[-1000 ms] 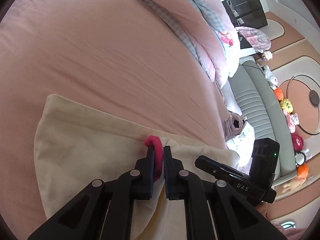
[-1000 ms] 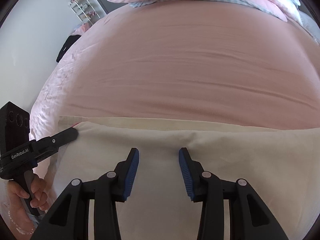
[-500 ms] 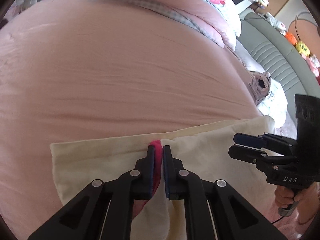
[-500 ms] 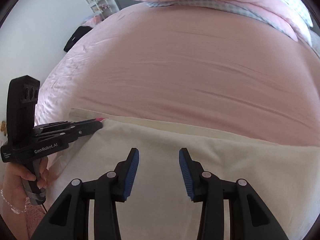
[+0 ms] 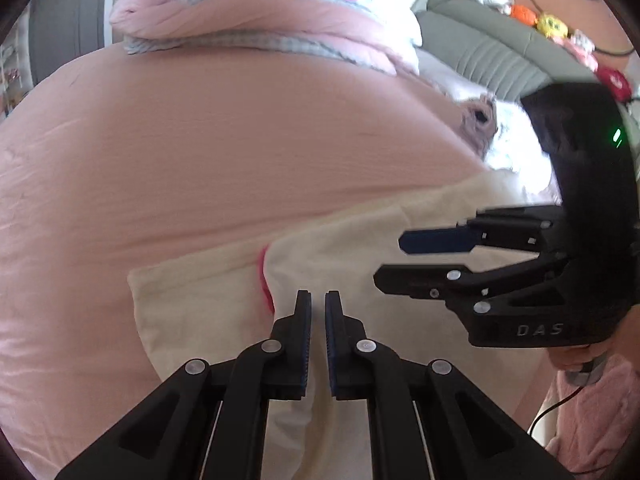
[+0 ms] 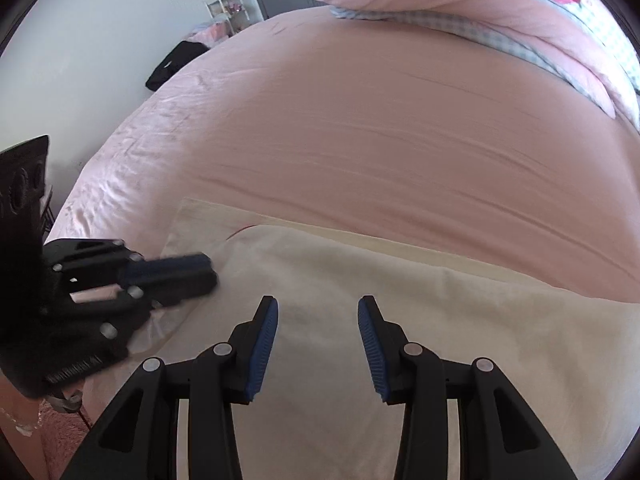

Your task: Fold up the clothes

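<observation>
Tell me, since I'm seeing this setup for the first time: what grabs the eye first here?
A cream garment with a pink trim lies folded across the near side of a big pink bed. Just above it hover the left gripper, shut, and the right gripper, open. A bundled pink duvet sits at the far end.

My left gripper (image 5: 318, 312) points steeply down, its jaws nearly together with nothing visibly between the pads. My right gripper (image 6: 318, 320) also tilts down, jaws parted and empty. In the left view it sits just to the right, and a hand (image 5: 580, 356) grips its handle.
</observation>
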`<state>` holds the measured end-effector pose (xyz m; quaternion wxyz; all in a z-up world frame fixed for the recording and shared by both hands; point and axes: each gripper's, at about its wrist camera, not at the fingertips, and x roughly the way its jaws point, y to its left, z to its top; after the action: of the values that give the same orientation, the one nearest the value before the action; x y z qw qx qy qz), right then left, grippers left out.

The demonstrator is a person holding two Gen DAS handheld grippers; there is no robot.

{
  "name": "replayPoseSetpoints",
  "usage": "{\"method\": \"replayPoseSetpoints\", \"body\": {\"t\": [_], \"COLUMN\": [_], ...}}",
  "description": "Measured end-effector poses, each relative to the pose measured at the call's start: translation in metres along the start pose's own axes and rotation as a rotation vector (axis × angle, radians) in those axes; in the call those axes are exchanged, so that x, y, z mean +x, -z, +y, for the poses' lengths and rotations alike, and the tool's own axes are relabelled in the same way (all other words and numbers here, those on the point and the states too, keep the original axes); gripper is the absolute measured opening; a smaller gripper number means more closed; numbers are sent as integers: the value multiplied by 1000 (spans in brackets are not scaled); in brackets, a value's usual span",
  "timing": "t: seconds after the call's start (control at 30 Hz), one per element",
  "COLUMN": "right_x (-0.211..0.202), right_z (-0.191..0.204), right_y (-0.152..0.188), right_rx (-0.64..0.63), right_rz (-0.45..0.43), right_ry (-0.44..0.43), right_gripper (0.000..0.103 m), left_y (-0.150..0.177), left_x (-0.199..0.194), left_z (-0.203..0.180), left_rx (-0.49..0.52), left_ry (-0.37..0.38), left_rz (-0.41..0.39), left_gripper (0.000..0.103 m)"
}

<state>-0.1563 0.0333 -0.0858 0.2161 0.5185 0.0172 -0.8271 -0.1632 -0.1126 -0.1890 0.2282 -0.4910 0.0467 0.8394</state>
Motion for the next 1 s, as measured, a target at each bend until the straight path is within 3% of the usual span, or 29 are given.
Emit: {"method": "replayPoseSetpoints", "body": {"t": [0.1, 0.27, 0.33, 0.4, 0.47, 0.57, 0.63, 0.73, 0.8, 0.83, 0.93, 0.97, 1.0], "right_x": [14, 11, 8, 5, 11, 33, 45, 39, 32, 28, 30, 33, 41], "right_z": [8, -7, 1, 12, 31, 47, 48, 46, 51, 57, 86, 96, 101], "right_y": [11, 22, 17, 12, 7, 10, 14, 15, 16, 17, 19, 19, 21], "right_rx": [-39, 22, 23, 14, -37, -98, -110, -62, -37, -37, -78, -98, -118], "right_rz": [39, 42, 22, 3, 8, 63, 87, 65, 38, 25, 15, 19, 40], "right_ry": [48, 170, 126, 53, 25, 74, 112, 162, 184, 155, 100, 91, 118], "right_gripper": [41, 43, 43, 43, 44, 44, 45, 46, 46, 46, 46, 46, 45], "left_y": [9, 24, 26, 28, 28, 33, 35, 36, 36, 36, 35, 31, 28], "left_x": [-4, -26, -38, -40, -31, -12, -14, -21, -32, -36, -36, -29, -19], "left_z": [2, 40, 41, 22, 2, -10, -6, 17, 34, 37, 13, 0, -8], "left_rx": [49, -92, -127, -74, -27, 72, 95, 23, -95, -138, -88, -58, -22], "left_ry": [-122, -175, -60, 49, 105, -14, -80, -288, -141, -64, 60, 38, -36], "left_rz": [29, -1, -65, -94, -47, 34, 36, 38, -8, -29, -54, -42, -15], "left_gripper": [9, 8, 8, 8, 9, 10, 13, 12, 12, 12, 20, 23, 26]}}
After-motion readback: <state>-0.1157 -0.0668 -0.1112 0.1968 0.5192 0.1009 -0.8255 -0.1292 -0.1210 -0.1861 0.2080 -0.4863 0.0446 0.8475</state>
